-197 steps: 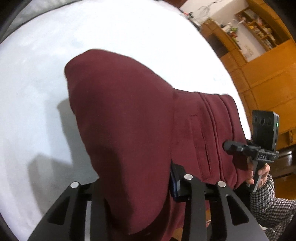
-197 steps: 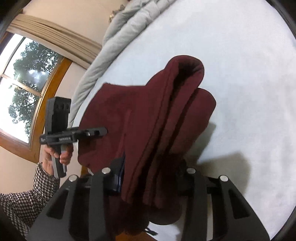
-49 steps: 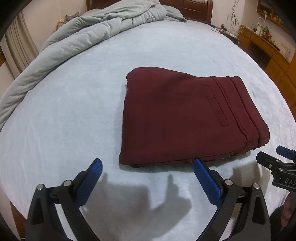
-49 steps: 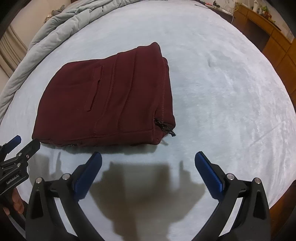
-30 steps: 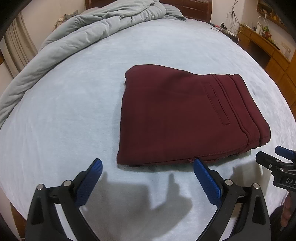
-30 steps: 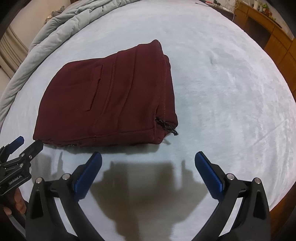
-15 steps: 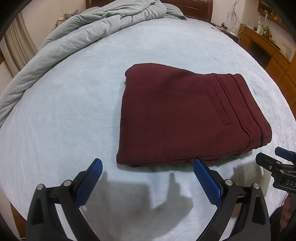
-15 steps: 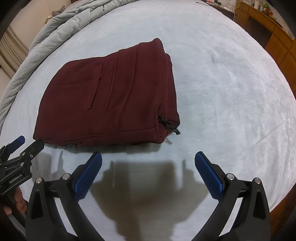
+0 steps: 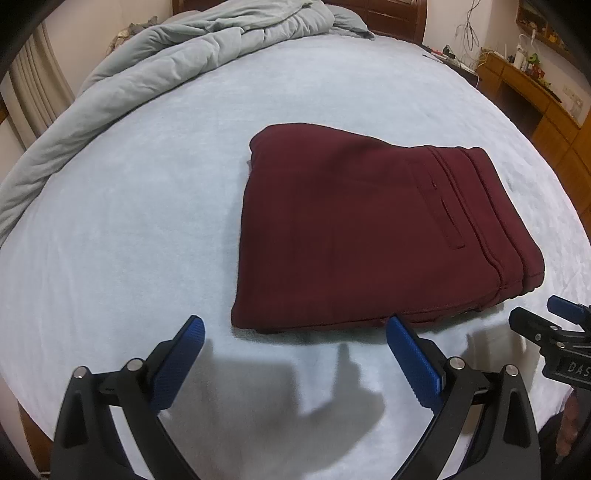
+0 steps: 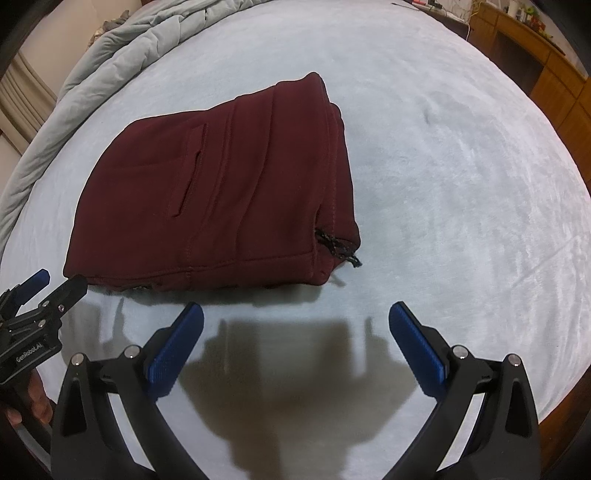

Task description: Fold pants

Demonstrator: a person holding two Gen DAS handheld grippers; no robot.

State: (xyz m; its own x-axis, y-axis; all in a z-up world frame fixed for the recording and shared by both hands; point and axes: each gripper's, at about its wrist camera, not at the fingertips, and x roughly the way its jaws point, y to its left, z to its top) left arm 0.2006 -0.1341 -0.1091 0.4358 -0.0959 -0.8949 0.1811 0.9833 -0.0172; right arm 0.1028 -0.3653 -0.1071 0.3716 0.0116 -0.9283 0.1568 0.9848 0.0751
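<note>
The maroon pants [image 9: 369,229] lie folded into a flat rectangular stack on the pale blue bed sheet [image 9: 129,240]; they also show in the right wrist view [image 10: 221,192], with a dark drawstring end [image 10: 338,249] poking out at the near right corner. My left gripper [image 9: 293,325] is open and empty, hovering just in front of the stack's near edge. My right gripper [image 10: 295,310] is open and empty, just in front of the stack's near right part. Each gripper shows at the edge of the other's view.
A rumpled grey duvet [image 9: 166,55] lies along the far left of the bed. A wooden headboard [image 9: 391,18] and wooden desk and cabinets [image 9: 546,103] stand at the back right. The bed's near edge lies just below the grippers.
Earlier both grippers were shut on the pants, holding them up. The pants now lie folded on the bed and both grippers are open; in the last second almost nothing moved.
</note>
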